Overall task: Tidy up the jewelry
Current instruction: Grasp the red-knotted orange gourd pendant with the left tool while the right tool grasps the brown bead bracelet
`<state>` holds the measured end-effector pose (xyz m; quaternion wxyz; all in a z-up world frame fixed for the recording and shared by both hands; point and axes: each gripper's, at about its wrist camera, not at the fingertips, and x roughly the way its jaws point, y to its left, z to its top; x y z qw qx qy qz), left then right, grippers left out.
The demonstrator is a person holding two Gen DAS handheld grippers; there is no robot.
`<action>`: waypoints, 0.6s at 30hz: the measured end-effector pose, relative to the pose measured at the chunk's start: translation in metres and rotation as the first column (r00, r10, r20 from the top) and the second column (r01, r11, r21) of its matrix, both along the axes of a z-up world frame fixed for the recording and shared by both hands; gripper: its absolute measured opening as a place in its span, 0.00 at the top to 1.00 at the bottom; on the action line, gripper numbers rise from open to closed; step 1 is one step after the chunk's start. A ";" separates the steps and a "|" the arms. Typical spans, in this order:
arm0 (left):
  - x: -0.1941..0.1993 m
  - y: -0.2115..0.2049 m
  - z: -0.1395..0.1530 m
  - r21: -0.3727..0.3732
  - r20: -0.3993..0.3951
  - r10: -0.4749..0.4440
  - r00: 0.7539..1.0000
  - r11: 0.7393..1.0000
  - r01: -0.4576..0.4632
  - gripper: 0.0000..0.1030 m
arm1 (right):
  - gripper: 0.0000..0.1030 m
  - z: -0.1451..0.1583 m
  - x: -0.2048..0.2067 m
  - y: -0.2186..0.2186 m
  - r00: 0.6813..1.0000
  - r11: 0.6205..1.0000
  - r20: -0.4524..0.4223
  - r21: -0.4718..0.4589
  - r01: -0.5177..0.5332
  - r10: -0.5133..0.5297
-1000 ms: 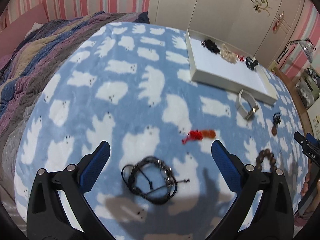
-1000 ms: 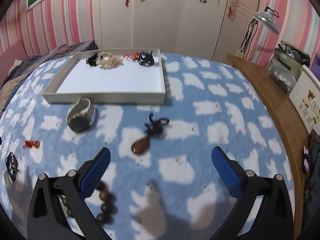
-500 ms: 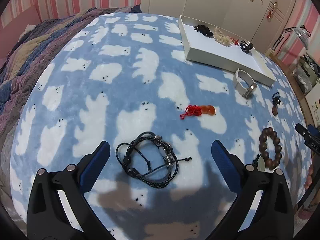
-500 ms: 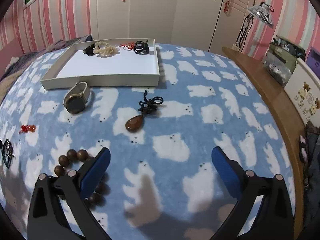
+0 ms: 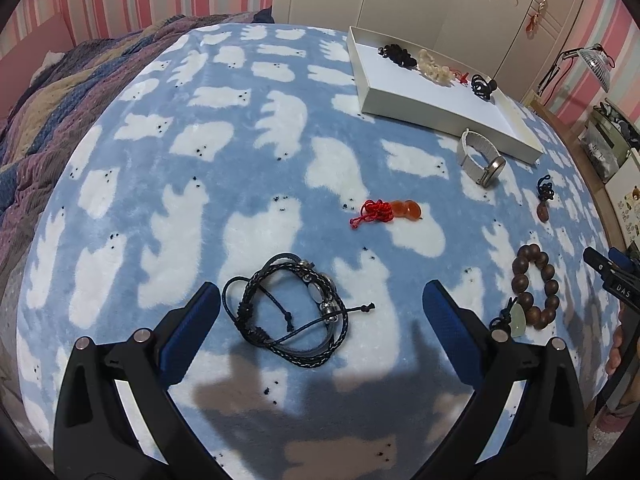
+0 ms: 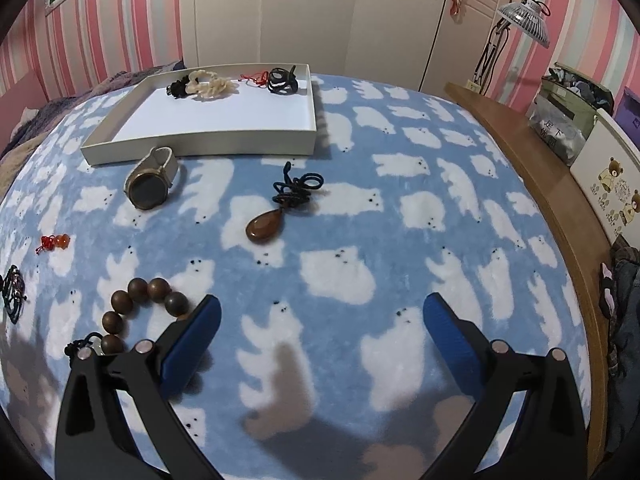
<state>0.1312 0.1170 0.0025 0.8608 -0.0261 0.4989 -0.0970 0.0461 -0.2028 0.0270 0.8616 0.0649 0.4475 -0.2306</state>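
Five loose pieces on blanket (image 5: 256,184), four in tray (image 6: 224,136), both grippers' jaws wide.

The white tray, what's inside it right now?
Along the far edge of the white tray: a black piece, a cream beaded piece, a red cord, and a black coil. The remaining floor is bare.

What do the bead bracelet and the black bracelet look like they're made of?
Bead bracelet: probably wood, with round dark-brown beads and a soft sheen. Black bracelet: looks like braided leather or cord, matte, with plaited strands, knots and small shiny metal-looking beads.
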 end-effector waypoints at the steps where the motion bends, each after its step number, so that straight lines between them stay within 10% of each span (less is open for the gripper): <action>1: 0.000 0.000 0.000 0.003 0.002 -0.001 1.000 1.000 0.001 0.03 | 0.02 -0.002 0.001 0.000 1.000 1.000 -0.002 0.005 -0.004 0.004; 18: 0.015 -0.014 -0.011 0.018 -0.016 -0.020 1.000 1.000 0.020 0.04 | 0.02 -0.019 0.018 0.033 0.992 0.994 -0.066 0.003 -0.109 0.109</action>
